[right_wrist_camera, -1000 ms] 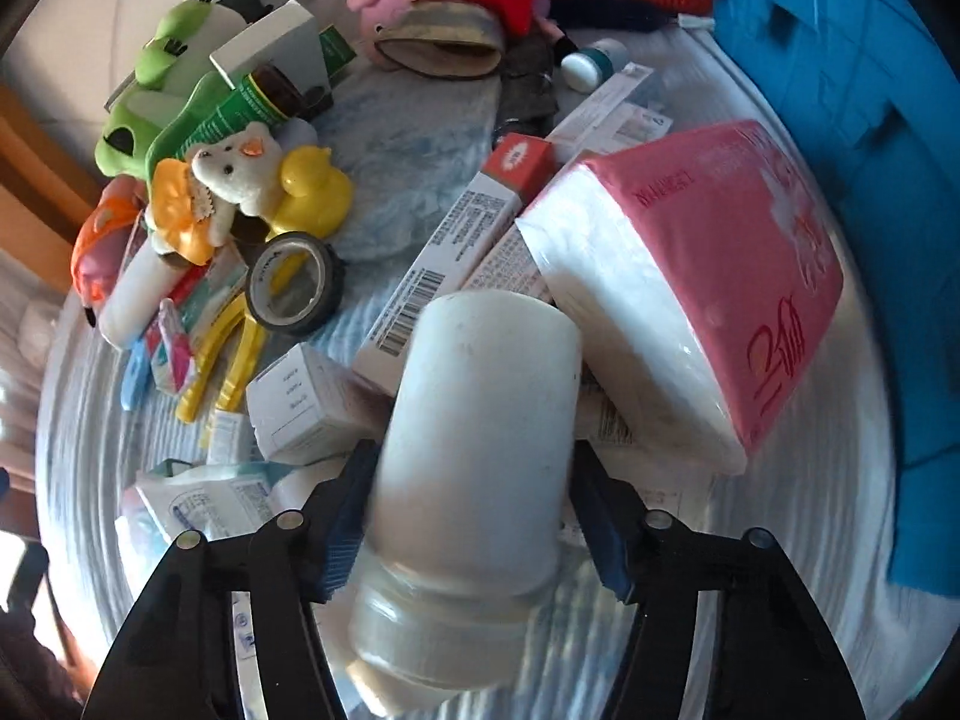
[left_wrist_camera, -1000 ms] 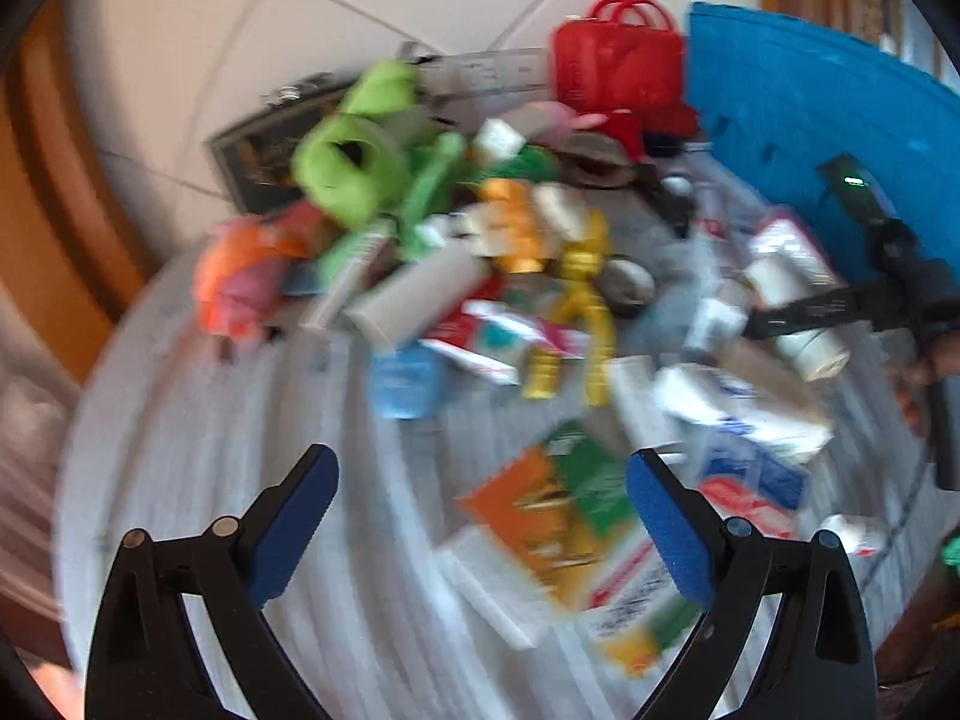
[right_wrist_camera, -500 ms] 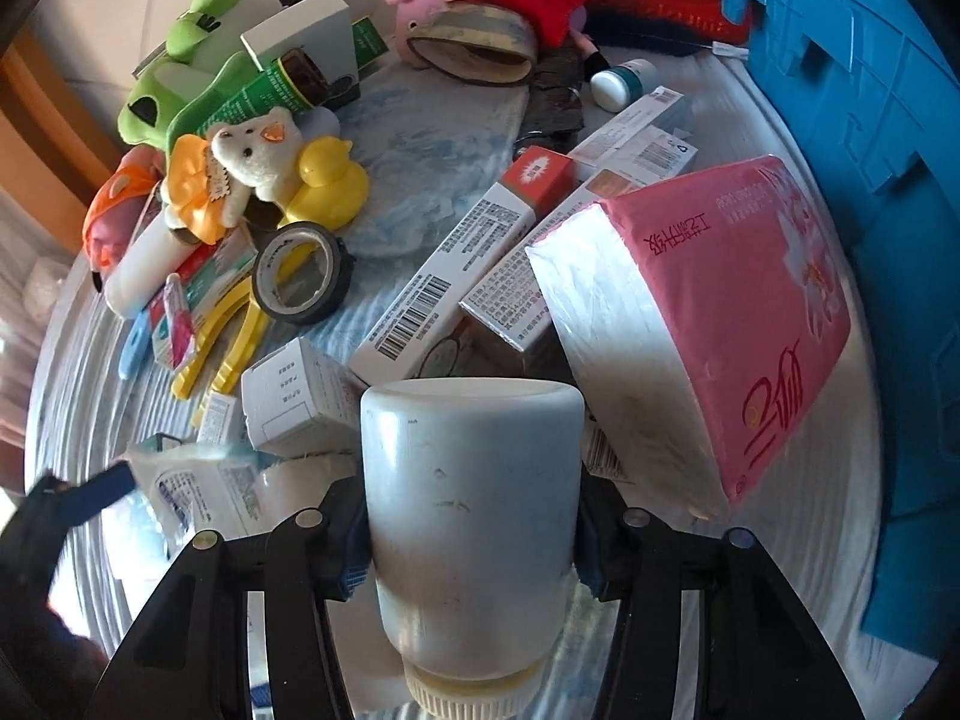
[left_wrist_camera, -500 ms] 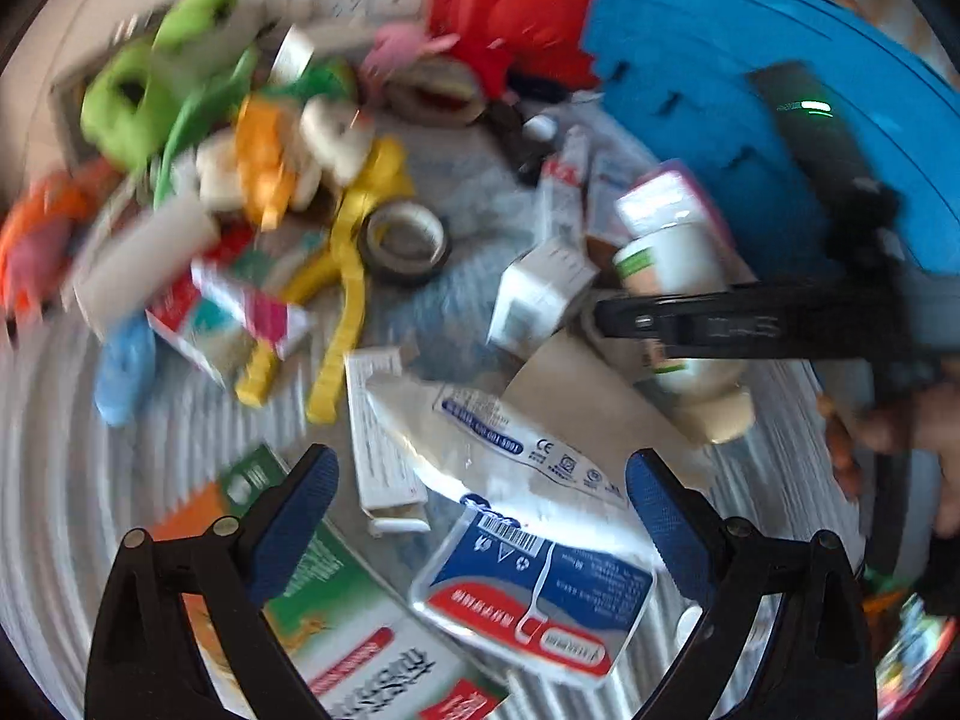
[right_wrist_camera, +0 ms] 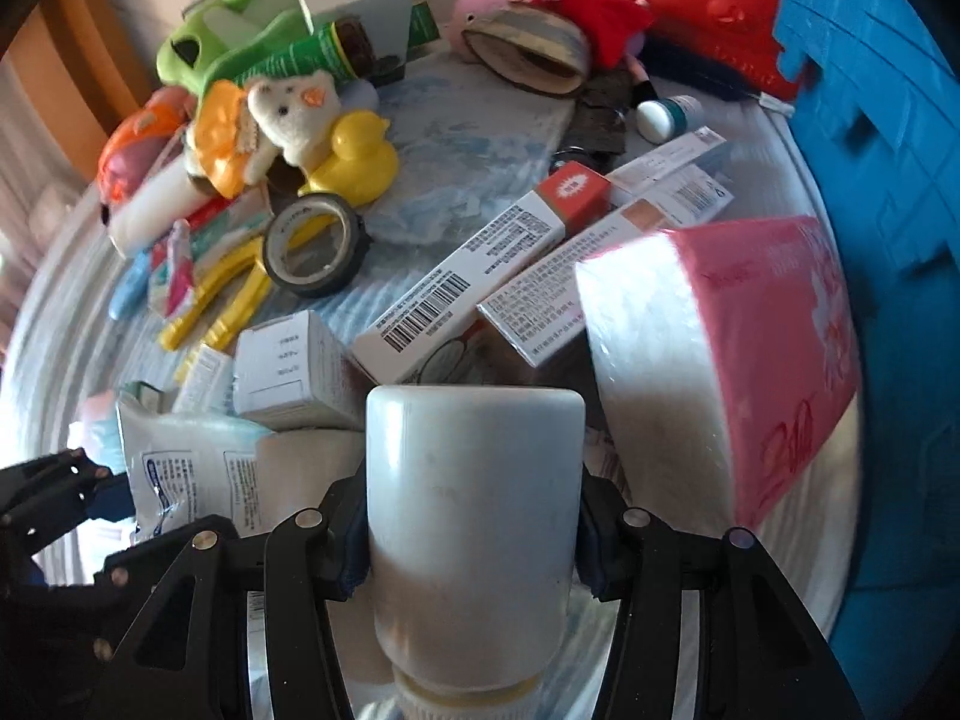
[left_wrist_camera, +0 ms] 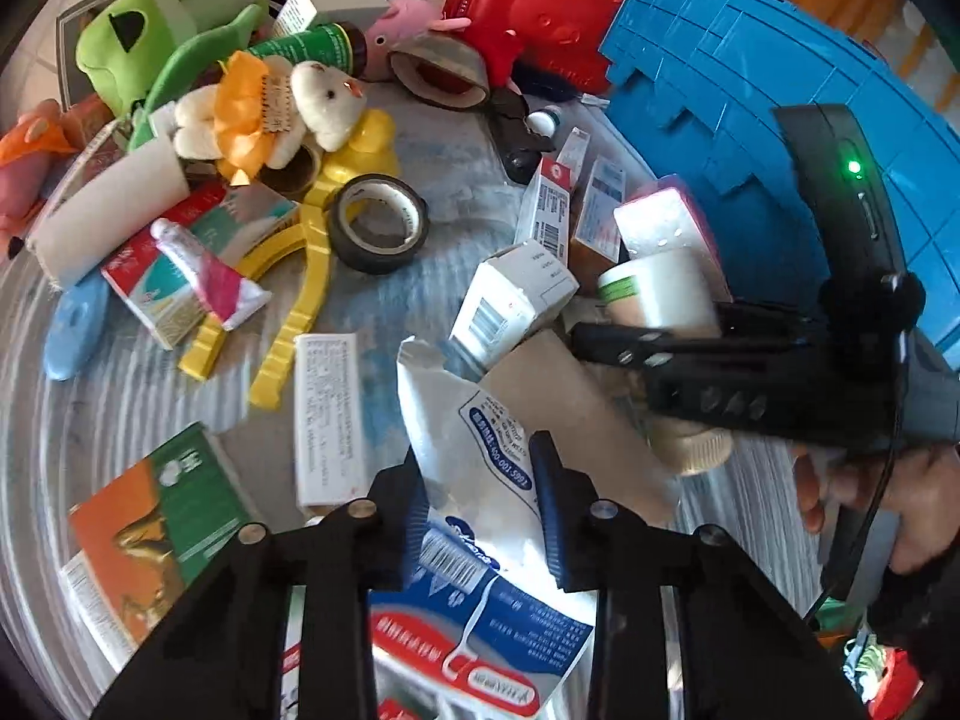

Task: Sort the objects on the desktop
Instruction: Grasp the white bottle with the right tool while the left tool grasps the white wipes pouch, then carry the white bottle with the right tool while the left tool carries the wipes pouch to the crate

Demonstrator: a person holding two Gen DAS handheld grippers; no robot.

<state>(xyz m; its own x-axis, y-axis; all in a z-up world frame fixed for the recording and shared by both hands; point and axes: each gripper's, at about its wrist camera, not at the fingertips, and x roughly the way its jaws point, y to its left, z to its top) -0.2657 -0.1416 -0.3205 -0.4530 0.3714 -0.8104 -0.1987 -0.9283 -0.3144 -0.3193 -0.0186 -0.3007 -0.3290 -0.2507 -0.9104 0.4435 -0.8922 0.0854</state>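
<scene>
Rightward of the right gripper (right_wrist_camera: 474,540) stands a blue crate (right_wrist_camera: 888,192), with a pink tissue pack (right_wrist_camera: 720,360) just ahead-right. That gripper is clamped on a white bottle (right_wrist_camera: 474,516), its cap toward the camera. Lastly, the left gripper (left_wrist_camera: 480,516) pinches a white pouch (left_wrist_camera: 468,450) lying on the counter (left_wrist_camera: 90,420).

white bottle (right_wrist_camera: 474,534) cap cropped, pouch (left_wrist_camera: 474,480) print perhaps blurred

Bright daylight, hard-edged shadows. Glare whitens the glossy pouch (left_wrist_camera: 480,630) and table (right_wrist_camera: 780,552) at lower frame. Strong fisheye curvature; rims smeared, dark vignette corners.
</scene>
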